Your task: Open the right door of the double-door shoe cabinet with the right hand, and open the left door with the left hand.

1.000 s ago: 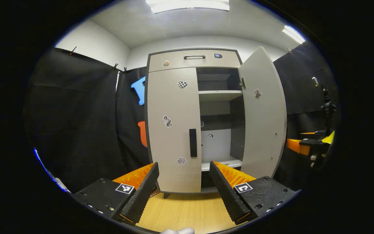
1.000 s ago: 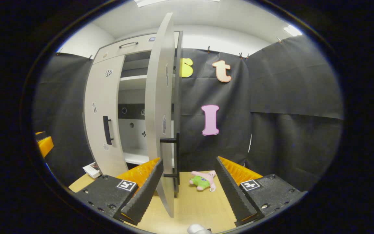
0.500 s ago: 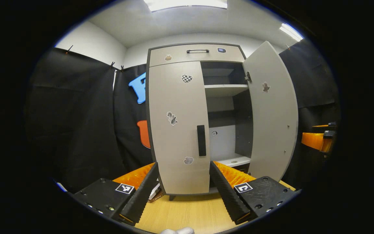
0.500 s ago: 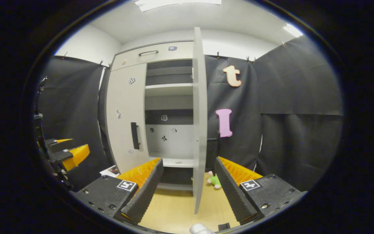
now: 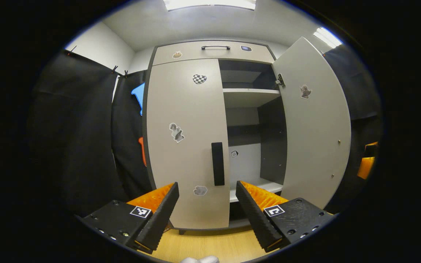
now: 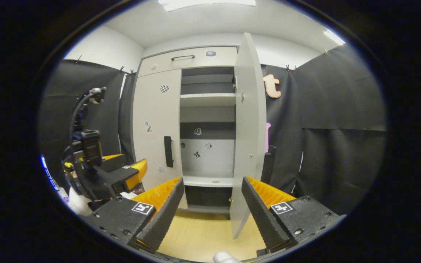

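Observation:
The grey double-door shoe cabinet (image 5: pixel 210 53) stands ahead. Its left door (image 5: pixel 186 146) is closed, with a dark vertical handle (image 5: pixel 217 164) near its inner edge. My left gripper (image 5: pixel 207 208) is open, close in front of that door, the handle just above the gap between its fingers. The right door (image 5: pixel 314 124) stands swung open, showing shelves (image 5: pixel 250 96) inside. In the right gripper view my right gripper (image 6: pixel 212 204) is open and holds nothing, back from the open right door (image 6: pixel 245 146). The left gripper (image 6: pixel 101 171) shows at the left there, short of the left door's handle (image 6: pixel 168 151).
Black cloth walls flank the cabinet on both sides. A top drawer (image 5: pixel 214 51) with a dark handle sits above the doors. The wooden floor (image 6: pixel 203 237) runs in front. A hand's knuckles (image 5: pixel 199 260) show at the bottom edge.
My left gripper has moved closer to the closed left door and its handle. My right gripper has drawn back and turned left, away from the open right door, which now shows its inner face.

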The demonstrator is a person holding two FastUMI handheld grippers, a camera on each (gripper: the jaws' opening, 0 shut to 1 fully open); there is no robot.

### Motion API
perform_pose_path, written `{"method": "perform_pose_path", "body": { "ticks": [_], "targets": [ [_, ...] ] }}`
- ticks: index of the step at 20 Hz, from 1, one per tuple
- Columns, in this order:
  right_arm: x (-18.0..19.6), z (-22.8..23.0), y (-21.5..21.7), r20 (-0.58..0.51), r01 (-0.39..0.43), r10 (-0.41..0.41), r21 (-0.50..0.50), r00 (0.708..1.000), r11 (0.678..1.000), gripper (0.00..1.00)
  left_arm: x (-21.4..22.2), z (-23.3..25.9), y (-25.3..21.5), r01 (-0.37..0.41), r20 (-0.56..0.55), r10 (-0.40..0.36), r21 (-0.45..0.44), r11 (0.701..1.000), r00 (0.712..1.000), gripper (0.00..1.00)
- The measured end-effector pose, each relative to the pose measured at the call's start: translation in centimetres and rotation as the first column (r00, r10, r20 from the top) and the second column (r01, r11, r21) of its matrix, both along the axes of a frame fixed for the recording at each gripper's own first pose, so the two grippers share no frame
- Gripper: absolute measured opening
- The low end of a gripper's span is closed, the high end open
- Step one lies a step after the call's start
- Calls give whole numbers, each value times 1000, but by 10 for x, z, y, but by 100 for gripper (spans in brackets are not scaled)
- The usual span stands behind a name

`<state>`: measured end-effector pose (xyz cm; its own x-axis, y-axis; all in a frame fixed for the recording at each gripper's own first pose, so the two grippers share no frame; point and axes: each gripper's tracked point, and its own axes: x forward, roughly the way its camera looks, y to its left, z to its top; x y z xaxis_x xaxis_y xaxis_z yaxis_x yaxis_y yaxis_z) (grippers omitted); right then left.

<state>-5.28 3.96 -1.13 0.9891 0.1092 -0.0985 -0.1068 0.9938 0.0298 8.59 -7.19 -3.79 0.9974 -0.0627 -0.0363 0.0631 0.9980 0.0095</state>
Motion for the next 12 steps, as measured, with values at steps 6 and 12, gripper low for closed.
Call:
{"method": "perform_pose_path", "body": {
  "ticks": [6, 12],
  "targets": [
    [-1, 10, 12, 15, 10, -10, -20, 1000, 1000, 100, 69, 6, -15, -8, 10, 8, -13, 1000, 1000, 96],
    [6, 6, 2, -3, 62, -63, -33, 998, 997, 100, 127, -1, -20, -6, -5, 6, -27, 1000, 1000, 96]
  ]
}}
